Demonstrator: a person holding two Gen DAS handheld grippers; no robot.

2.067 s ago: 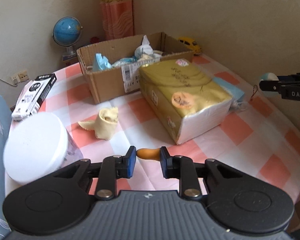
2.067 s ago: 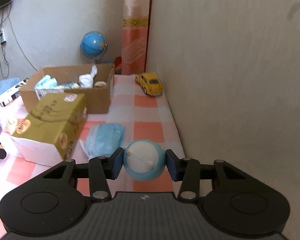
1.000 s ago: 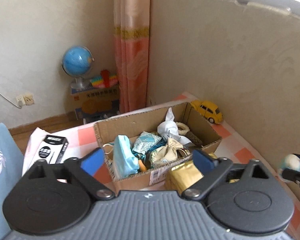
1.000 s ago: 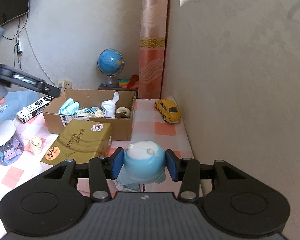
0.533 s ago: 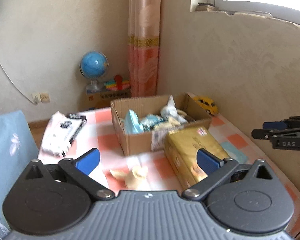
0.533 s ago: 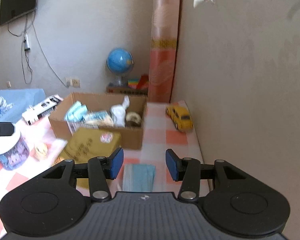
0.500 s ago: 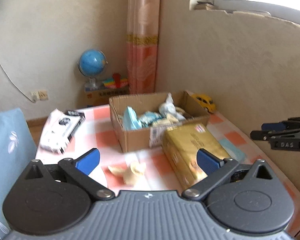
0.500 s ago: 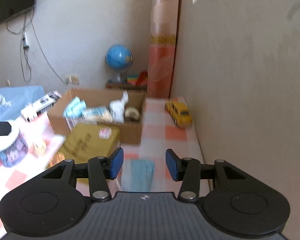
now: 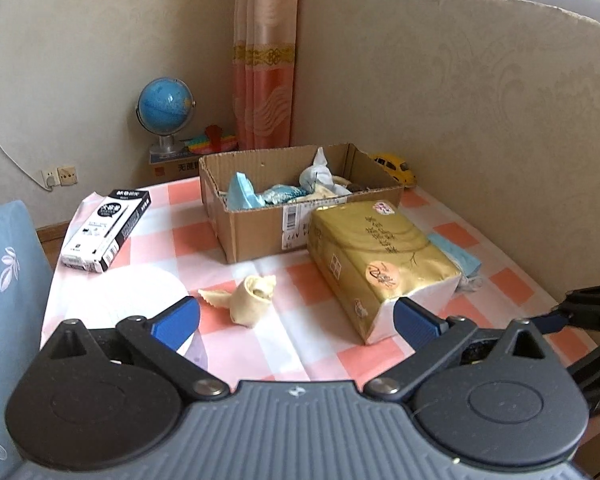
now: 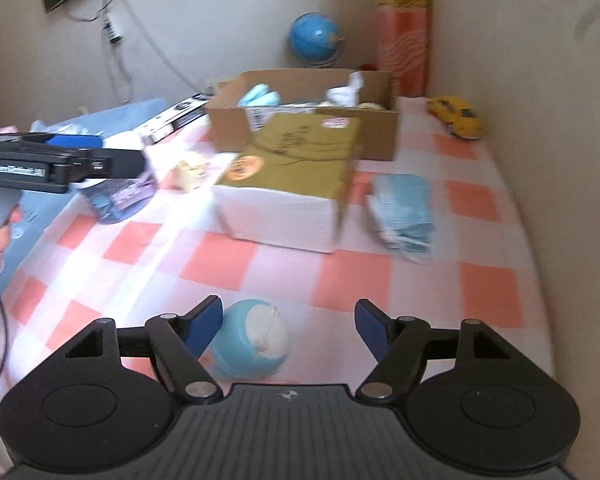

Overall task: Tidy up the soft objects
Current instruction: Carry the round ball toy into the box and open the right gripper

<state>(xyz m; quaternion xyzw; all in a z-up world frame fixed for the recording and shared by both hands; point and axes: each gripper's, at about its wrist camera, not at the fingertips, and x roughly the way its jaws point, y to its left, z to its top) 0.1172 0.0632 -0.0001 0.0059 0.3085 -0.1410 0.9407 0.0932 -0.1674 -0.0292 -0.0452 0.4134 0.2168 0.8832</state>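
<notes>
The right gripper (image 10: 288,322) is opening; the blue plush ball (image 10: 251,338) lies loose at its seven o'clock pad. Regrip it centred. The left gripper (image 9: 296,320) stands wide, empty.

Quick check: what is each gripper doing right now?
Left gripper: wide open, empty.
Right gripper: opening, blue round toy loose between its jaws.

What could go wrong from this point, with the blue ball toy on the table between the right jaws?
1. The round blue ball toy lies loose near the table's front edge between the opening jaws of the right gripper; it could roll off.
2. It sits close to one pad, so a re-grasp may knock it aside.
3. The left gripper, open and empty, hovers near the cream plush; closing off-centre could push it away.
</notes>
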